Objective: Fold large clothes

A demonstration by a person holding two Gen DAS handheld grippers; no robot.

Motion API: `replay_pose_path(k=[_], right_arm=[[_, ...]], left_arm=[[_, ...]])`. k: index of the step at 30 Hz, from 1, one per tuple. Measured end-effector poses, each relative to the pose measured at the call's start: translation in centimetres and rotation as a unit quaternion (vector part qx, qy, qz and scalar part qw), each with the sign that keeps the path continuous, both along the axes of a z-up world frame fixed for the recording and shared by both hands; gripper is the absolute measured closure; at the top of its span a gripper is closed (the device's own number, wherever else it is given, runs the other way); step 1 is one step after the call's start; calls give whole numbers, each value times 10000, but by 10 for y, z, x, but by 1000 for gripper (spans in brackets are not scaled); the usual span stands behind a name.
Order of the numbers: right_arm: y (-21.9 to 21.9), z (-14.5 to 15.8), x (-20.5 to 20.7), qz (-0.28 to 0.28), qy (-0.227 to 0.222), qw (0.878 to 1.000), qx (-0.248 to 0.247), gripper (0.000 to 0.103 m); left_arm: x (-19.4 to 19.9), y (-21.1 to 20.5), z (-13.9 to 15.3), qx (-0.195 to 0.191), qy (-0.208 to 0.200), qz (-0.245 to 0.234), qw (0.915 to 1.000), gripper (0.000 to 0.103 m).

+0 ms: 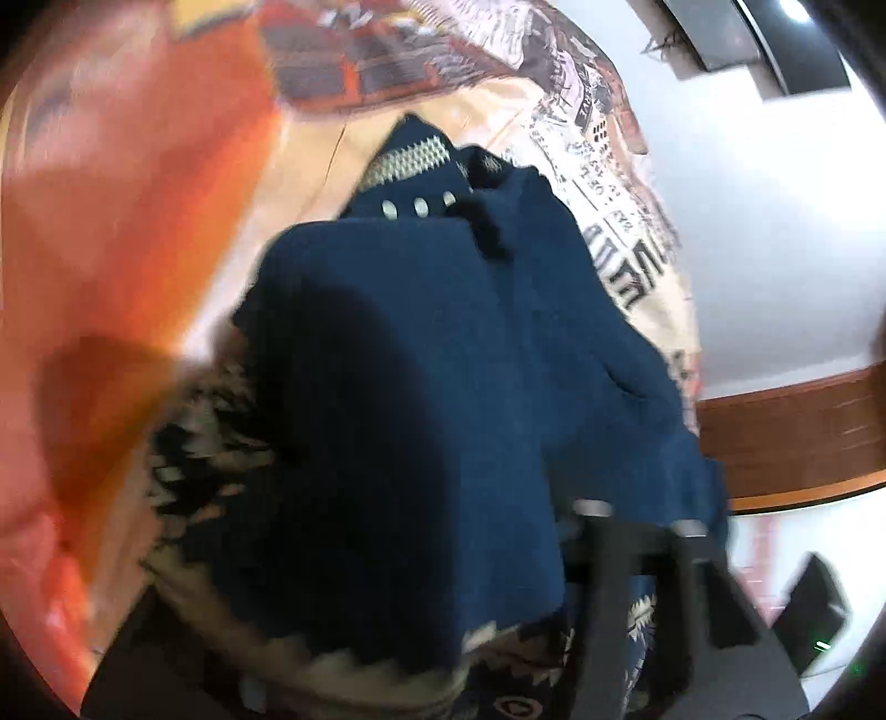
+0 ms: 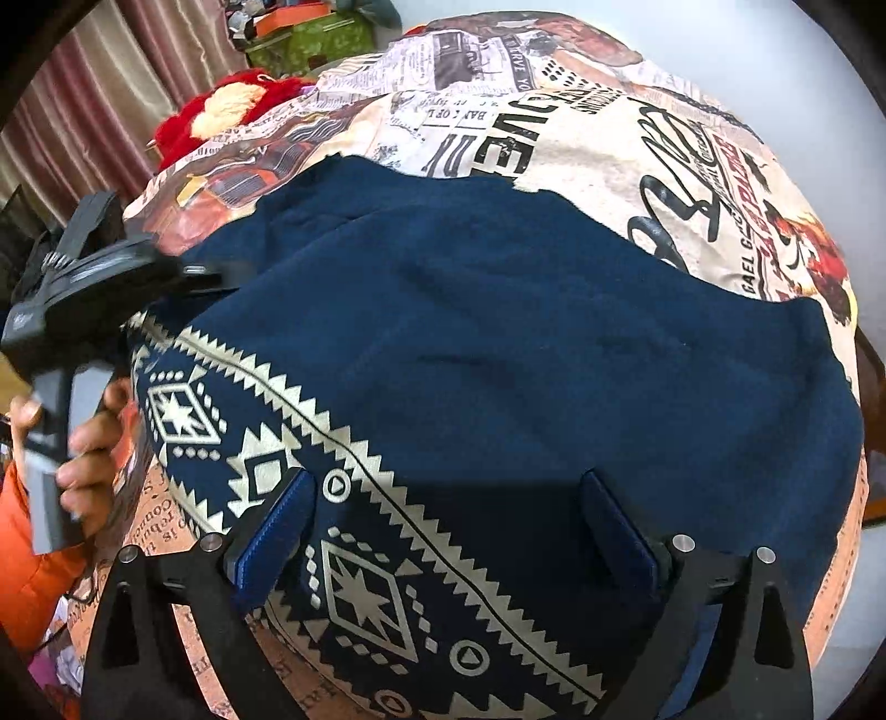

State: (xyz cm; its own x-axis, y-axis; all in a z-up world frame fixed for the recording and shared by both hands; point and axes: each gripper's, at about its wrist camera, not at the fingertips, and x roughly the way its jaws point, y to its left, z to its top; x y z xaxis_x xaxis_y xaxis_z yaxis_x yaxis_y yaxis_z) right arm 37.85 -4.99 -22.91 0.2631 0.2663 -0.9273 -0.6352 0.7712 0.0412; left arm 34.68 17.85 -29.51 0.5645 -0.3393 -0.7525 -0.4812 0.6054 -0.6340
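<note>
Garment: a navy blue garment [image 2: 554, 354] with a cream geometric band lies spread over a newspaper-print cover [image 2: 609, 144]; what the cover lies on cannot be told.
Right gripper: the right gripper [image 2: 448, 531] hangs low over the patterned band, its blue-padded fingers [image 2: 277, 531] set wide apart with cloth showing between them, nothing pinched.
Left gripper, right view: the left gripper [image 2: 221, 274] reaches in from the left edge and its tip meets the navy cloth at the garment's far left corner; the tips are too dark and small there to tell whether they pinch the fabric.
Left hand: the left hand [image 2: 91, 443] wraps the black handle below that gripper, beside an orange sleeve [image 2: 22, 559].
Left gripper, own view: blurred by motion; the left gripper [image 1: 642, 518] shows only as dark fingers [image 1: 592, 554] low on the right, pressed against a fold of the garment [image 1: 415, 360], and I cannot tell whether they are closed on it.
Only in left view: three pale buttons [image 1: 418, 209] near the garment's far end, an orange blur [image 1: 111, 221] filling the left side, a white wall with a brown wooden trim [image 1: 792, 437] at right.
Only in right view: a red and cream fuzzy item [image 2: 232, 105], a pinkish curtain [image 2: 83, 94] and green and orange boxes [image 2: 310, 33] beyond the cover.
</note>
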Motion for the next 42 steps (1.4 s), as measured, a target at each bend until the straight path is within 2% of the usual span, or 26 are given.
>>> replay_pose_path(k=[1, 4, 5, 8, 9, 11, 13, 14, 17, 18, 21, 24, 26, 29, 32, 34, 36, 37, 39, 42], right_arm=[[1, 0, -1, 24, -3, 10000, -17, 7], [0, 7, -2, 65, -15, 10000, 27, 7], [-1, 12, -1, 64, -6, 9999, 144, 7], [-8, 30, 6, -174, -21, 9982, 580, 7], [-9, 34, 9, -270, -27, 9974, 665, 7], [-5, 34, 14, -277, 55, 9972, 697, 7], [2, 26, 13, -200, 132, 9980, 587, 7], [4, 19, 12, -152, 185, 9983, 529, 7], [0, 3, 9, -152, 340, 9986, 385, 7], [-5, 4, 7, -130, 322, 9985, 430, 7], [-29, 17, -3, -89, 126, 9989, 454, 7], [-67, 38, -12, -294, -173, 9983, 478, 7], [-100, 52, -16, -580, -294, 9962, 581, 7], [-151, 69, -23, -1140, -377, 9901, 730, 7], [-195, 79, -35, -1619, -442, 9825, 807, 7], [-216, 86, -45, -1850, -499, 9780, 822, 7], [-235, 90, -54, -2027, -551, 9741, 834, 7], [-242, 93, -59, -2101, -583, 9722, 852, 7], [-250, 98, -65, -2167, -626, 9701, 898, 7], [-259, 102, -71, -2209, -706, 9677, 987, 7]], left_arm=[[1, -2, 8, 249, 9, 13, 9997, 81], [0, -12, 42, 975, -263, -115, 9948, 89], [-1, -18, 59, 1297, -427, -220, 9904, 90], [0, -43, 105, 2175, -841, -564, 9708, 91], [1, -56, 121, 2535, -977, -720, 9597, 91], [3, -80, 141, 3017, -1164, -981, 9412, 91], [10, -104, 152, 3219, -1302, -1290, 9289, 91], [16, -113, 153, 3273, -1314, -1418, 9249, 91], [25, -144, 156, 3620, -1357, -1744, 9056, 91], [26, -153, 159, 3667, -1423, -1856, 9005, 91], [30, -176, 170, 3531, -1567, -2061, 8991, 91], [39, -204, 179, 3471, -1691, -2235, 8950, 91], [40, -228, 184, 3469, -1787, -2400, 8889, 91], [39, -265, 185, 3493, -1942, -2747, 8745, 91], [29, -302, 174, 3417, -1998, -3316, 8564, 91], [22, -323, 154, 3291, -1824, -3827, 8438, 91], [18, -333, 132, 3229, -1534, -4148, 8368, 91], [15, -333, 121, 3195, -1362, -4237, 8366, 91], [12, -325, 108, 3073, -1180, -4258, 8428, 91], [11, -312, 110, 2945, -1077, -4249, 8492, 91]])
